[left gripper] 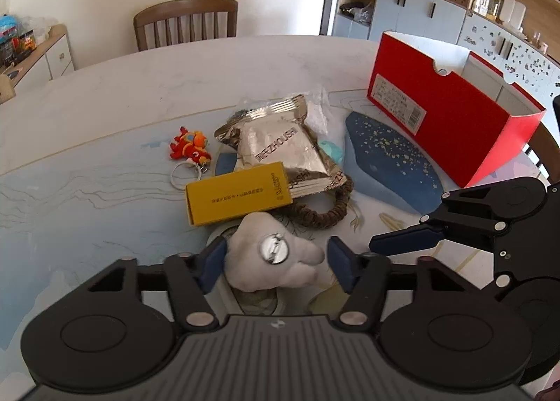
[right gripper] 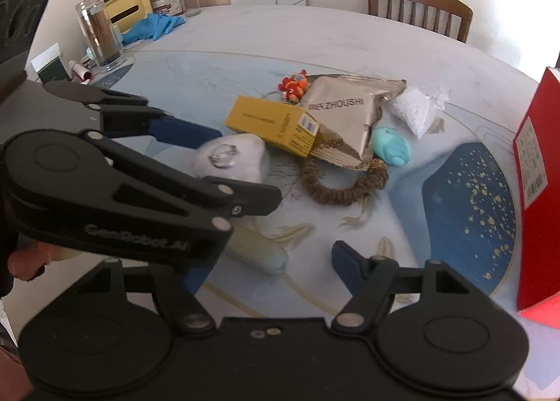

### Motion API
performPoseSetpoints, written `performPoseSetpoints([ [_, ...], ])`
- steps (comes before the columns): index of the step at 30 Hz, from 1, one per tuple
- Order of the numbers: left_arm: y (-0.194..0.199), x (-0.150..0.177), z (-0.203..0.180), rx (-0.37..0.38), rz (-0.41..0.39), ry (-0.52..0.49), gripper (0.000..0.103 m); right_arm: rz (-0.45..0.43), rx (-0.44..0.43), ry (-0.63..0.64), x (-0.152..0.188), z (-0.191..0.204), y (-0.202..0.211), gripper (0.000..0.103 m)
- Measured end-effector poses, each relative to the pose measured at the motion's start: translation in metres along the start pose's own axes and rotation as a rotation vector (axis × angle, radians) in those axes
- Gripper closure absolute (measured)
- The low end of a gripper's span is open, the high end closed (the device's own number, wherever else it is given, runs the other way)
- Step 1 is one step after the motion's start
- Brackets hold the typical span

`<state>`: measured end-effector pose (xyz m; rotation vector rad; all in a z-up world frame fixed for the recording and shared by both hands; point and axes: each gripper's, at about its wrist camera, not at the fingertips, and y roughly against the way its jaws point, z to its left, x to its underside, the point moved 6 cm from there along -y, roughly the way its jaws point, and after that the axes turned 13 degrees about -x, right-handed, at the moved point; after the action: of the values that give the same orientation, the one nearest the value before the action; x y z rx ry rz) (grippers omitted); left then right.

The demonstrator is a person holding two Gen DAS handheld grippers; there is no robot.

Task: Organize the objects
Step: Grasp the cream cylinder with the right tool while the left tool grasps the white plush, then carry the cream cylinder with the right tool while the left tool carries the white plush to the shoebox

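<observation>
A white plush badge with a metal pin back (left gripper: 273, 259) lies between the pads of my open left gripper (left gripper: 274, 259); the left pad (left gripper: 213, 261) touches it, the right pad stands apart. The badge also shows in the right wrist view (right gripper: 232, 157). Behind it lie a yellow box (left gripper: 238, 192), a silver snack packet (left gripper: 276, 147), a brown scrunchie (left gripper: 325, 212), a red plush keychain (left gripper: 189, 147), a teal toy (right gripper: 390, 147) and a bag of white beads (right gripper: 414, 108). My right gripper (right gripper: 273, 257) is open and empty above the table. An open red box (left gripper: 451, 110) stands at the right.
A blue patch of the tablecloth (left gripper: 388, 163) lies in front of the red box. A glass jar (right gripper: 99, 35), a yellow tissue box (right gripper: 127, 12) and blue gloves (right gripper: 154, 26) stand at the table's far left. A wooden chair (left gripper: 185, 21) stands behind the table.
</observation>
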<state>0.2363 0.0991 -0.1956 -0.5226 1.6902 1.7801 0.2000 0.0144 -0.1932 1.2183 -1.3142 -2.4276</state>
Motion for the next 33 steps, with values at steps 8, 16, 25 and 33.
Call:
performPoseSetpoints([
  [8,0.001,-0.001,0.007,0.017,0.004,0.026,0.046,0.013,-0.009,0.046,-0.003,0.008,-0.004,0.046],
  [16,0.004,0.0,0.016,0.021,0.01,0.057,0.047,0.028,-0.016,0.065,-0.002,0.013,-0.003,0.064],
  [25,0.013,0.0,0.029,-0.003,0.012,0.099,0.047,0.025,-0.012,0.017,0.004,0.008,0.007,0.085],
  [33,0.027,-0.004,0.02,-0.015,0.018,0.071,0.048,-0.032,0.004,-0.029,0.005,-0.002,0.036,0.089],
])
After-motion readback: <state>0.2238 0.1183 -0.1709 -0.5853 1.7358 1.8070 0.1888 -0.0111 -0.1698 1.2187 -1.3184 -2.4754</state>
